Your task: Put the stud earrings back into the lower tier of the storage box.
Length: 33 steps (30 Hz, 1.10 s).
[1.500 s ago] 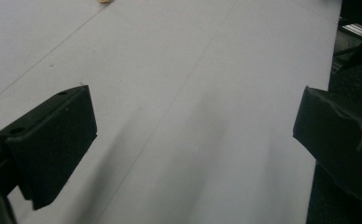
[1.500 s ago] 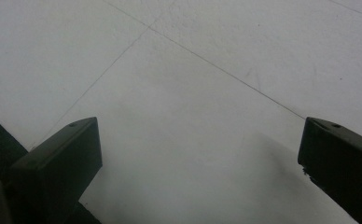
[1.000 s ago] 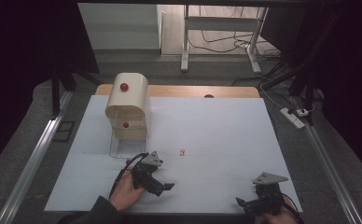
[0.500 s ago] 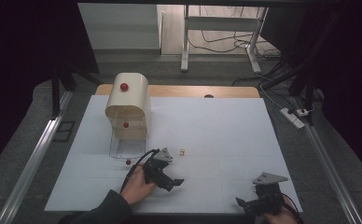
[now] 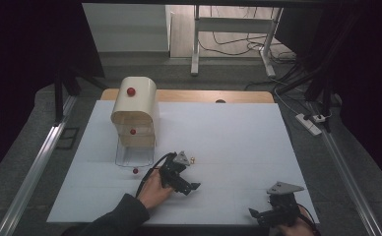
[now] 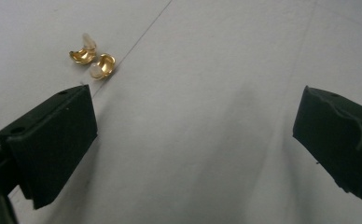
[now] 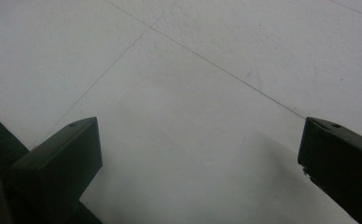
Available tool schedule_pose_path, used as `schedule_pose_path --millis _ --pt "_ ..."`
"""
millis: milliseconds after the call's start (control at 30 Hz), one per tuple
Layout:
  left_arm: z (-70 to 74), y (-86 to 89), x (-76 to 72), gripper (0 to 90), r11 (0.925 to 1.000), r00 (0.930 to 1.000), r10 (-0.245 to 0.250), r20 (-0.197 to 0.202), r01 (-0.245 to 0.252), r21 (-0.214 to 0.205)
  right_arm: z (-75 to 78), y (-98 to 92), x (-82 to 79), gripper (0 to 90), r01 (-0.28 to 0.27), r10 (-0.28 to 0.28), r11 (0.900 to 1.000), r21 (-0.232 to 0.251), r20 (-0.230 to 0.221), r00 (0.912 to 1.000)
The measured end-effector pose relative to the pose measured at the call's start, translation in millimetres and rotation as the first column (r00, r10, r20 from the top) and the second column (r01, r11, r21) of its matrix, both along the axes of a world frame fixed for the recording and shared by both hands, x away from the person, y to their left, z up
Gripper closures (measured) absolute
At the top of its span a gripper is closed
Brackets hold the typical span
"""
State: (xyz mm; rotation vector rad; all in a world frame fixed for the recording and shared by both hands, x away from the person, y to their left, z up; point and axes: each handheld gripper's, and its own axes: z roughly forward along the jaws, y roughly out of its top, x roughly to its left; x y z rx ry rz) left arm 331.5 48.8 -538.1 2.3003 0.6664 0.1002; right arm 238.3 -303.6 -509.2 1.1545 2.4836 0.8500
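Left gripper closing in on the 2 gold earrings

We see the white table (image 5: 238,132) in a dim room with cables on the floor beyond, and the cream box (image 5: 136,110) with red knobs standing at its far left. Over the last second our left gripper (image 5: 191,187) has moved forward from the near edge toward the gold earrings (image 6: 92,58), which lie just beyond its left jaw; its jaws are spread, empty, so a grasp looks close. Our right gripper (image 5: 258,215) rests at the near right edge, jaws likewise apart.
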Motion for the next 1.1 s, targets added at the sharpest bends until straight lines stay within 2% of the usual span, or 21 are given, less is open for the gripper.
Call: schedule_pose_path --millis 367,533,767,867,967,1100 --pt "-2.3 -8.0 11.5 0.4 0.9999 0.9999 0.003 0.013 -0.003 0.016 0.0 0.1 -0.1 0.0 0.0 0.0 1.0 0.001 -0.001 1.0" --pt "-1.9 -11.9 17.1 0.9 0.9999 0.9999 -0.008 0.015 0.007 0.007 0.0 0.0 0.0 0.0 -0.001 0.001 1.0 0.001 0.0 1.0" --pt "-0.7 -18.8 23.5 5.5 0.9997 0.9995 -0.001 0.032 0.0 0.026 0.1 -0.2 0.0 0.0 -0.001 0.001 1.0 0.001 0.0 1.0" --pt "0.9 -20.9 23.6 12.0 0.9992 0.999 0.002 0.045 -0.004 0.041 0.1 -0.3 0.1 0.0 -0.001 0.001 1.0 0.001 0.0 1.0" --pt "3.0 -20.6 22.1 23.8 0.9977 0.9976 0.013 0.068 -0.017 0.066 0.1 -0.3 0.0 0.0 -0.002 0.002 1.0 0.001 0.0 1.0" --pt "5.0 -17.0 22.9 38.2 0.9973 0.9973 0.021 0.071 -0.026 0.068 0.1 -0.2 -0.1 0.0 -0.003 0.003 1.0 0.002 -0.001 1.0"
